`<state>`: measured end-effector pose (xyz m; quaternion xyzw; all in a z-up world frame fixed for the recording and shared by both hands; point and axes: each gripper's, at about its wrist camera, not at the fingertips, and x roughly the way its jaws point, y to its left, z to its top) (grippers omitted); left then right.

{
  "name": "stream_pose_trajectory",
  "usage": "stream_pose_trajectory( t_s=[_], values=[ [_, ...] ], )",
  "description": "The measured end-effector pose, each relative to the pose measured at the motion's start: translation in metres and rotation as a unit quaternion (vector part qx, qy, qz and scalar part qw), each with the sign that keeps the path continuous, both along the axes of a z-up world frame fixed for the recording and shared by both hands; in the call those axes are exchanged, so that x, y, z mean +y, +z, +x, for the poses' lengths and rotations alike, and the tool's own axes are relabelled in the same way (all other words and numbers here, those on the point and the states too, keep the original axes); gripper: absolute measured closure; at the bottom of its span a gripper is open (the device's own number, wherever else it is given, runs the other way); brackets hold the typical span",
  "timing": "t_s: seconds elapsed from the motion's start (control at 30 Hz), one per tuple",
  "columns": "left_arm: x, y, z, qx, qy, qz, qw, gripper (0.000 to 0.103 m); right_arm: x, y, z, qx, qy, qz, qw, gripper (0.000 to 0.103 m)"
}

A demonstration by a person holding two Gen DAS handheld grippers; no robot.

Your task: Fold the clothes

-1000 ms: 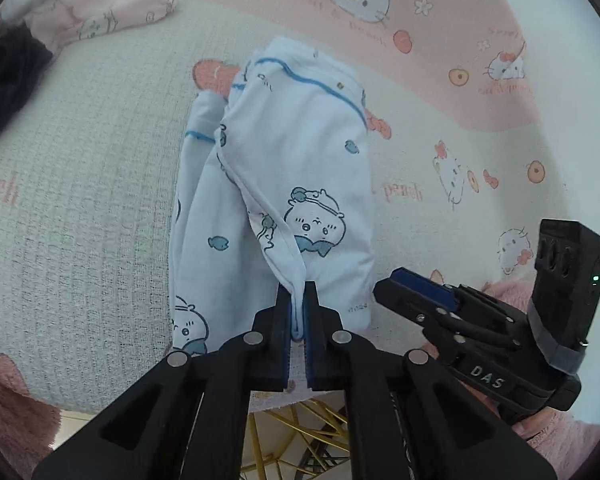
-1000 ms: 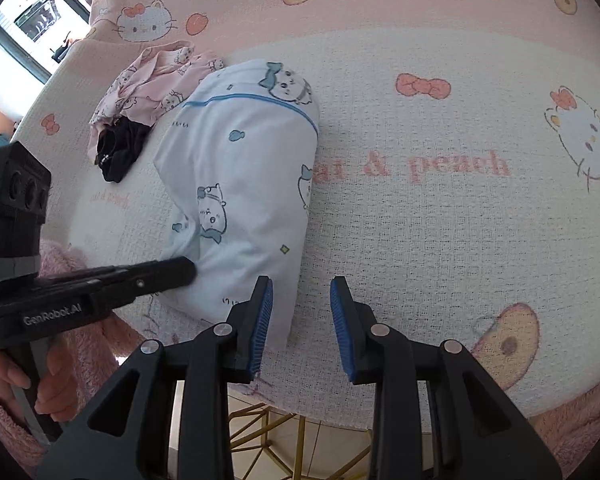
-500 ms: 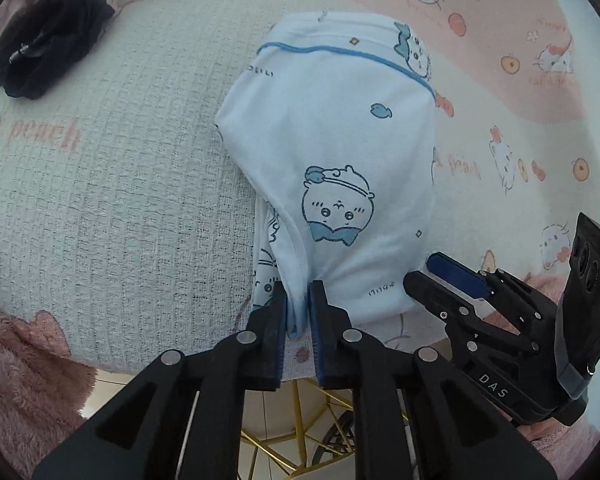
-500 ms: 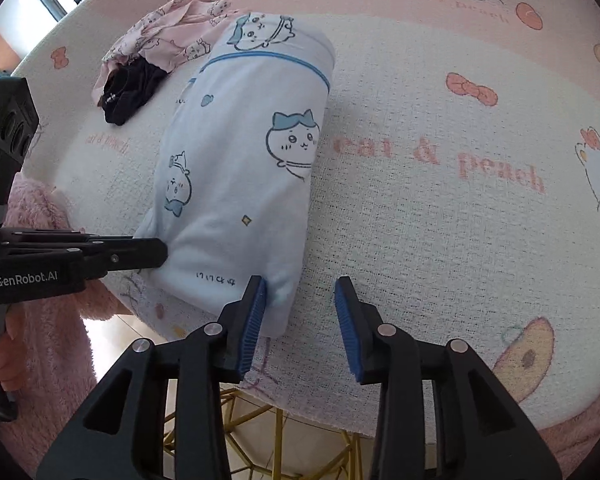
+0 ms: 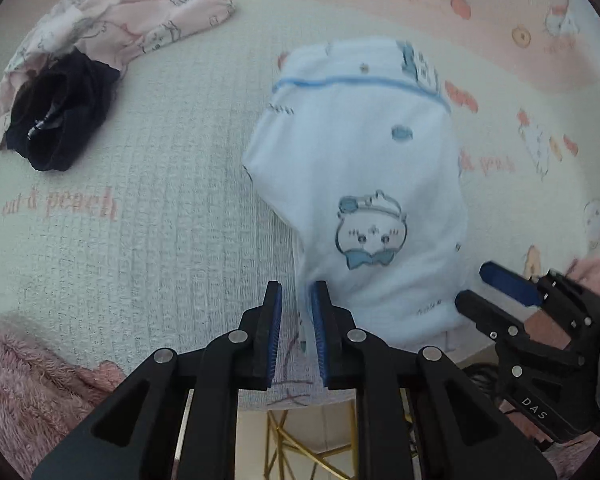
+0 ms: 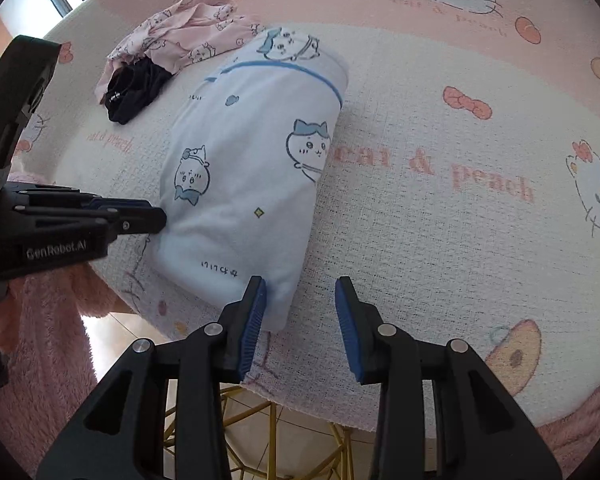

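A pink and cream cartoon-print cloth (image 6: 440, 216) covers the table and fills most of both views. On it lies the folded light-blue garment (image 5: 364, 184), printed with small cartoon animals and a blue piping line; it occupies the centre right of the left wrist view and the centre left of the right wrist view, its near end close to the table edge.

In the upper left of both views a crumpled pink garment (image 5: 112, 16) lies with a black garment (image 5: 60, 116) touching its lower edge, both well apart from the folded piece.

The left gripper (image 5: 296, 312) sits at the lower centre of its view. Its jaws stand slightly apart, with a thin edge of the light-blue garment between the blue pads; the fabric is not clamped. In the right wrist view this gripper enters level from the left edge, its tip touching the garment's left side.

The right gripper (image 6: 300, 300) sits at the lower centre of its view, jaws wide apart. Its left pad is at the garment's near corner; the right pad is over bare cloth.

A fuzzy pink sleeve (image 6: 44, 320) shows at lower left.
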<state>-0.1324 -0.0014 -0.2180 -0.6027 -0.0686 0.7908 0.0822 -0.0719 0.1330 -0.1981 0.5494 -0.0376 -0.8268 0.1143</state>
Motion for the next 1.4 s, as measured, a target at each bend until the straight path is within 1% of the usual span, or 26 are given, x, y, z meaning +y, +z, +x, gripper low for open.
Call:
stream_pose_trajectory(
  t_s=[0.07,0.13,0.17,0.27,0.33,0.37,0.47,0.5,0.57,0.6,0.63,0.7,0.73,0.77,0.8,0.83,0.9,0.97,1.0,1.03,1.13,1.17,1.23,1.3,1.37,1.4],
  values=[
    [-0.007,0.015,-0.013,0.033,-0.001,0.018,0.9993,0.086,0.010,0.015,-0.007,0.016,-0.022,-0.017,0.999,0.067],
    [-0.004,0.021,-0.031,0.055,-0.011,0.024,0.9981,0.086,0.017,0.030,-0.020,0.029,-0.038,-0.036,0.998,0.067],
    [-0.005,0.022,-0.040,0.063,-0.020,0.033,0.9972,0.086,0.019,0.036,-0.029,0.035,-0.043,-0.045,0.997,0.067],
    [-0.001,0.019,-0.065,0.074,-0.047,0.049,0.9949,0.086,0.007,0.045,-0.060,0.047,-0.026,-0.020,0.998,0.067],
    [0.005,0.013,-0.074,0.080,-0.064,0.047,0.9936,0.086,-0.005,0.043,-0.077,0.049,-0.009,-0.002,0.999,0.067],
    [0.007,0.007,-0.078,0.075,-0.068,0.037,0.9942,0.086,-0.007,0.037,-0.083,0.042,-0.005,0.003,0.999,0.067],
    [0.006,-0.017,-0.083,0.037,-0.062,-0.014,0.9973,0.085,-0.010,0.016,-0.098,0.019,0.003,0.024,1.000,0.067],
    [0.002,-0.022,-0.081,0.032,-0.059,-0.006,0.9977,0.085,-0.007,0.006,-0.100,0.010,-0.002,0.032,0.999,0.067],
    [-0.006,-0.028,-0.078,0.029,-0.053,0.016,0.9980,0.083,0.004,-0.007,-0.101,-0.014,-0.016,0.003,1.000,0.067],
    [-0.009,-0.027,-0.079,0.026,-0.049,0.020,0.9983,0.082,0.014,-0.009,-0.101,-0.029,-0.034,-0.031,0.999,0.066],
    [-0.013,-0.025,-0.079,0.022,-0.045,0.023,0.9985,0.082,0.025,-0.011,-0.100,-0.044,-0.053,-0.065,0.995,0.066],
    [-0.020,-0.010,-0.078,0.037,-0.024,0.038,0.9983,0.082,0.049,-0.010,-0.100,-0.078,-0.110,-0.146,0.980,0.066],
    [-0.020,0.000,-0.076,0.057,-0.027,0.052,0.9967,0.081,0.054,-0.004,-0.099,-0.069,-0.122,-0.149,0.979,0.066],
    [-0.020,0.009,-0.073,0.078,-0.032,0.067,0.9942,0.081,0.053,0.007,-0.099,-0.049,-0.116,-0.131,0.983,0.066],
    [-0.017,0.014,-0.073,0.091,-0.036,0.071,0.9927,0.080,0.048,0.016,-0.100,-0.027,-0.101,-0.105,0.989,0.066],
    [-0.014,0.011,-0.077,0.094,-0.040,0.072,0.9922,0.080,0.040,0.023,-0.103,-0.014,-0.084,-0.082,0.993,0.066],
    [-0.007,0.000,-0.088,0.086,-0.045,0.069,0.9928,0.080,0.024,0.028,-0.111,-0.007,-0.055,-0.052,0.997,0.066],
    [-0.008,-0.018,-0.100,0.062,-0.032,0.071,0.9950,0.080,0.009,0.025,-0.120,-0.006,-0.041,-0.034,0.999,0.066],
    [-0.013,-0.025,-0.103,0.053,-0.018,0.087,0.9946,0.080,0.004,0.021,-0.125,-0.007,-0.040,-0.026,0.999,0.066],
    [-0.019,-0.030,-0.105,0.045,-0.003,0.106,0.9933,0.080,0.003,0.017,-0.128,-0.011,-0.049,-0.019,0.999,0.066],
    [-0.038,-0.035,-0.100,0.025,0.037,0.147,0.9882,0.080,0.017,0.007,-0.130,-0.034,-0.100,-0.053,0.993,0.066],
    [-0.041,-0.034,-0.098,0.024,0.043,0.142,0.9887,0.080,0.021,0.005,-0.131,-0.040,-0.115,-0.063,0.991,0.067],
    [-0.047,-0.031,-0.094,0.024,0.054,0.126,0.9903,0.084,0.022,0.008,-0.128,-0.025,-0.115,-0.047,0.992,0.066],
    [-0.052,-0.027,-0.091,0.025,0.065,0.109,0.9915,0.083,0.032,0.013,-0.125,-0.013,-0.135,-0.050,0.989,0.067],
    [-0.058,-0.024,-0.087,0.025,0.076,0.093,0.9924,0.082,0.047,0.018,-0.121,-0.015,-0.173,-0.049,0.984,0.066],
    [-0.060,-0.021,-0.082,0.019,0.083,0.093,0.9920,0.082,0.052,0.020,-0.117,-0.020,-0.173,-0.057,0.983,0.066]
  ],
)
